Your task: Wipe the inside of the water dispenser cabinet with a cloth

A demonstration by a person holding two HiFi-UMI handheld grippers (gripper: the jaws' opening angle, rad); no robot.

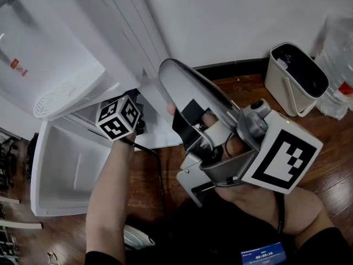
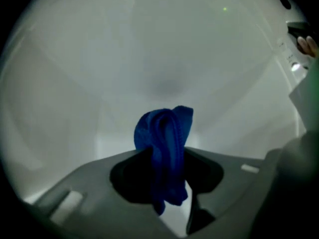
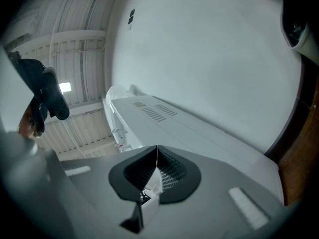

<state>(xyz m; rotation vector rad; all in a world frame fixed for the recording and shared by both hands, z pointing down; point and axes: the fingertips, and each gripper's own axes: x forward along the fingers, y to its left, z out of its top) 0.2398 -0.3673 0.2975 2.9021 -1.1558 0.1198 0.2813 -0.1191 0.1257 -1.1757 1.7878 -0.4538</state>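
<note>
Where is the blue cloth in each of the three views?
Head view: not seen; only the open cabinet shows, lower left.
Left gripper view: centre, the cloth held in the left gripper.
Right gripper view: not in it.
Shared landmark: the white dispenser, upper left in the head view, apparently the white body across the right gripper view; its cabinet wall fills the left gripper view.

Just a brown wood floor here. The white water dispenser stands on it against the wall, with a cream bin and a clear water jug off to the right.
</note>
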